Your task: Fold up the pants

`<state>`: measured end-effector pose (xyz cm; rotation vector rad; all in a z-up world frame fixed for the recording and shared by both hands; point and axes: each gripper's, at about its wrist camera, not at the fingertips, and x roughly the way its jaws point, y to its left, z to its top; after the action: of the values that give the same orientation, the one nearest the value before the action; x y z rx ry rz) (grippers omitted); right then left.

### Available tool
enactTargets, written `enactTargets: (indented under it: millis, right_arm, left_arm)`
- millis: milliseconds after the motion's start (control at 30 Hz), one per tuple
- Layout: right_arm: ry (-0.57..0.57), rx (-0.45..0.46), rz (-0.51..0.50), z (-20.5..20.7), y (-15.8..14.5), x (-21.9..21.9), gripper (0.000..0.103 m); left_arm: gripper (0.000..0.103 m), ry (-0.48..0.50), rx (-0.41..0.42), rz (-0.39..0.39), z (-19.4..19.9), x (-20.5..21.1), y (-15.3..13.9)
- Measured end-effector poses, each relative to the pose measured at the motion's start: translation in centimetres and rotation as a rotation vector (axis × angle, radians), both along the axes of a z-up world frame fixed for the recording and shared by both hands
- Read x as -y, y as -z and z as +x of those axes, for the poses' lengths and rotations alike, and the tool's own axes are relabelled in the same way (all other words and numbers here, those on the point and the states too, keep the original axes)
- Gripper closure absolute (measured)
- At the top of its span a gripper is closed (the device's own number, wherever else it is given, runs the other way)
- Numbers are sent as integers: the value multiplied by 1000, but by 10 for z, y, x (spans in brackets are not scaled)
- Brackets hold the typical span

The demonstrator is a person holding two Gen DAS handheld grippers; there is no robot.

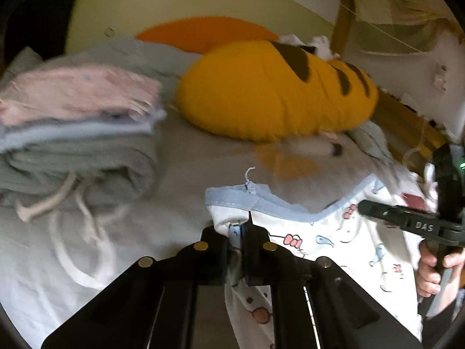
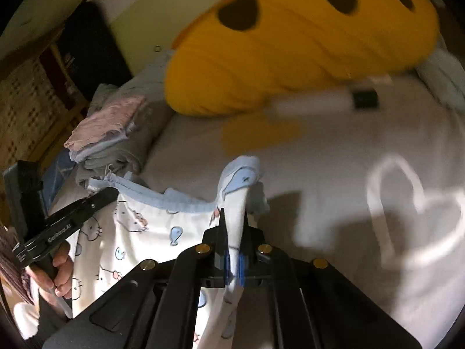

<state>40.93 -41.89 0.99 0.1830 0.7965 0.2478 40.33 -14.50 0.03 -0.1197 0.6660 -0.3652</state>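
White cartoon-print pants [image 1: 319, 241] with a light blue waistband [image 1: 279, 203] hang between my two grippers above the bed. My left gripper [image 1: 242, 226] is shut on the left end of the waistband. My right gripper [image 2: 234, 232] is shut on the right end, and the cloth bunches up between its fingers. The pants [image 2: 130, 232] show in the right wrist view too, with the left gripper [image 2: 110, 196] at their far corner. The right gripper [image 1: 363, 205] shows at the right of the left wrist view.
A stack of folded clothes [image 1: 72, 122], pink on grey, lies at the left on the pale bedsheet [image 1: 180, 168]. A big yellow plush pillow [image 1: 276, 93] lies at the back. A wooden bed frame [image 1: 407, 116] runs along the right.
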Motion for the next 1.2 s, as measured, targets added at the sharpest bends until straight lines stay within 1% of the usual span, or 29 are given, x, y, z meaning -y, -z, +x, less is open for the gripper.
enactTargets:
  millis: [67,100,167,233,300,333,400,467,500,533,567,600,667,700,767,833,900,933,1000,1033,1067,1100,1133,1167,1200]
  right_arm:
    - [8,30,-46,12,-6,-8,99]
    - [15,46,-52,16,-9,-9,99]
    - [30,94,-33,23,-12,-10,99]
    - [43,150,-13,26,-9,-13,99]
    - [38,149,-46,28,-3,-19,99]
    - [32,129,-95,30,1,-25,99]
    - [44,92,-187,33,12,-34,99]
    - [58,35,-207,38,23,-36,86]
    - [67,2,-206,40,29,-34,70]
    - [80,-23,-200,42,34,-31,55]
    - [92,-27,-200,42,36,-29,51]
    - [108,-31,-200,42,37,-26,50]
    - [127,-35,-185,41,38,-21,50]
    - [134,-35,-181,41,38,-19,50]
    - [143,-29,-185,39,37,-18,50]
    - [143,-9,-195,36,34,-19,50]
    - [142,9,-205,34,32,-22,47]
    - [142,22,-211,33,30,-23,42]
    - [143,50,-219,32,27,-25,37]
    - [145,68,-225,29,24,-26,34]
    - [147,83,-228,28,22,-27,30]
    - [150,99,-230,26,20,-28,18]
    - [154,120,-232,25,17,-29,12]
    - [159,140,-232,22,14,-29,12]
    - [163,162,-231,20,11,-29,12]
  left_arm:
    - [96,-59,25,18,5,-9,-3]
    - [96,-91,41,35,7,-13,-3]
    - [96,-150,75,80,11,-19,-4]
    - [96,-167,81,116,16,-19,1]
    - [93,-180,48,151,25,-18,11]
    - [92,-184,26,178,29,-15,19]
    - [84,-190,-19,227,37,-10,34]
    - [83,-180,-68,217,45,-10,48]
    - [83,-173,-100,194,50,-13,52]
    - [81,-173,-122,152,52,-20,54]
    - [73,-178,-132,113,53,-25,55]
    - [63,-196,-139,88,54,-32,55]
    - [60,-218,-141,78,52,-36,55]
    - [60,-215,-135,84,51,-35,55]
    - [60,-217,-109,118,48,-29,52]
    - [56,-216,-75,147,42,-25,48]
    - [46,-221,-35,163,35,-21,42]
    - [43,-226,-13,169,33,-18,40]
    - [33,-234,36,173,25,-16,35]
    - [29,-239,62,171,21,-15,33]
    - [24,-250,90,168,17,-15,30]
    - [20,-262,117,164,14,-15,26]
    - [19,-270,143,158,12,-15,23]
    - [15,-275,167,151,8,-14,20]
    - [9,-277,189,143,7,-13,17]
